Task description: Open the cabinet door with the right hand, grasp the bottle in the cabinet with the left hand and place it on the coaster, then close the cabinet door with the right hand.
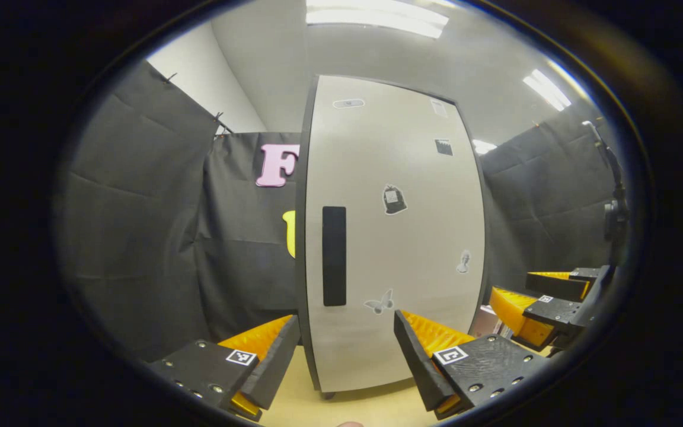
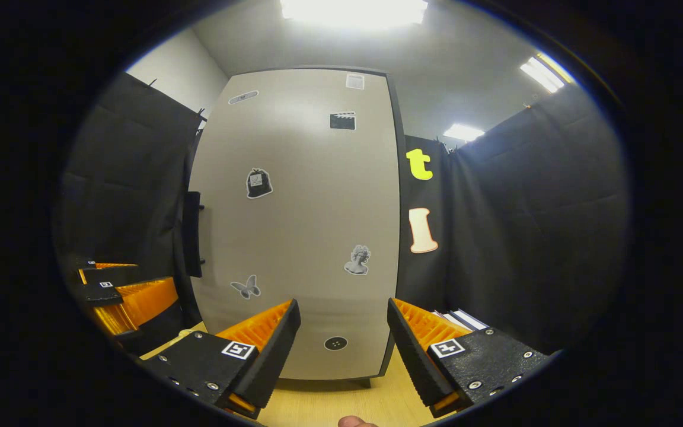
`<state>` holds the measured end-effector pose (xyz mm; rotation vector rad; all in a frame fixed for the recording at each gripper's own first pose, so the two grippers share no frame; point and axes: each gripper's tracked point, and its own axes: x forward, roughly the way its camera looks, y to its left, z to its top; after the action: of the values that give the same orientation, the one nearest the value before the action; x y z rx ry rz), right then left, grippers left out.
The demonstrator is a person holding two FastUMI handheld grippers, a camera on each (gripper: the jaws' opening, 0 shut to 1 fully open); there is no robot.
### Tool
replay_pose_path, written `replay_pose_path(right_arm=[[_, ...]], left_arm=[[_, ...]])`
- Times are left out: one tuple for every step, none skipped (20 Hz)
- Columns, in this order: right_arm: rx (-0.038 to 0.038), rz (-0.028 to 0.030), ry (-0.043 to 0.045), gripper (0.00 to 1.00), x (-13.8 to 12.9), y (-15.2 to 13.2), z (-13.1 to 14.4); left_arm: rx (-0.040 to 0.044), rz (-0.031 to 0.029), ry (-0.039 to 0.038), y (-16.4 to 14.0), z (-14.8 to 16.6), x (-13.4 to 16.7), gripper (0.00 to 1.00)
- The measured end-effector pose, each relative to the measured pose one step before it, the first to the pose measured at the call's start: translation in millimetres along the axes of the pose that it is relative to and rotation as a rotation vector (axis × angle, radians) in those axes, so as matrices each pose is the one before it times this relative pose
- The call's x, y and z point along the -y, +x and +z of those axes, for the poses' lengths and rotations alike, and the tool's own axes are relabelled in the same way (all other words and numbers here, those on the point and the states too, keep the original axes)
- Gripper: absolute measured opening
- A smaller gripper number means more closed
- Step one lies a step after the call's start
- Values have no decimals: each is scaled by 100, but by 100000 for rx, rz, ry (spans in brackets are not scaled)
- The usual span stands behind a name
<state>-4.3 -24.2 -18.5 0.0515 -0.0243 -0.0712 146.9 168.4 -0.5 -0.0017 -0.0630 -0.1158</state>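
A pale grey cabinet door (image 1: 395, 237) with small stickers stands shut straight ahead, its black bar handle (image 1: 334, 256) near the door's left edge. My left gripper (image 1: 346, 347) is open in front of the door's lower part, holding nothing. The right gripper (image 1: 546, 296) shows open at the right edge of the left gripper view. In the right gripper view the same door (image 2: 300, 225) rises in front, with the handle (image 2: 192, 234) seen edge-on at its left side. My right gripper (image 2: 342, 335) is open and empty before the door's bottom. The left gripper (image 2: 122, 290) appears at lower left.
The cabinet stands on a light wooden table (image 2: 329, 403). Black cloth walls (image 1: 140, 225) close in both sides and the back. A few flat white items (image 2: 460, 320) lie on the table right of the cabinet. A fingertip (image 2: 353, 422) shows at the bottom edge.
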Motion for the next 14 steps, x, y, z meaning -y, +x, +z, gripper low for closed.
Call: replay_pose_path(right_arm=[[56, -377, 38, 92, -35, -55, 17], [121, -96, 111, 92, -50, -51, 90], [36, 11, 67, 92, -103, -11, 37], [57, 42, -38, 92, -72, -5, 57], [-13, 168, 4, 92, -119, -113, 82], [29, 60, -128, 92, -47, -5, 53], [59, 443, 57, 92, -175, 1, 67], [190, 905, 221, 92, -290, -6, 124], [261, 358, -203, 92, -158, -110, 63], [251, 194, -424, 92, -38, -32, 103], [325, 40, -250, 92, -37, -114, 105], [270, -151, 30, 92, 54, 35, 106], [113, -173, 296, 92, 55, -55, 15], [-143, -157, 306, 92, 52, 9, -26]], left_arm=[[171, 60, 51, -90, -36, -43, 93], [-79, -16, 111, -62, 69, -64, 92], [99, -10, -31, 46, 36, -41, 87], [89, 70, -34, -100, -6, -13, 87], [-138, -22, 80, -108, -11, -67, 87], [122, -43, -16, -60, -19, -47, 92], [91, 97, 33, -34, 59, -61, 92], [82, 135, -70, 141, 21, -141, 92], [78, 157, -89, -11, 65, -109, 92], [233, 255, -215, -149, 46, -84, 87], [69, -73, -66, -12, 50, 27, 87], [102, 231, 196, -38, -38, 4, 87], [250, -95, 19, -7, 118, 23, 87], [-34, 44, 147, 146, -38, -159, 87]])
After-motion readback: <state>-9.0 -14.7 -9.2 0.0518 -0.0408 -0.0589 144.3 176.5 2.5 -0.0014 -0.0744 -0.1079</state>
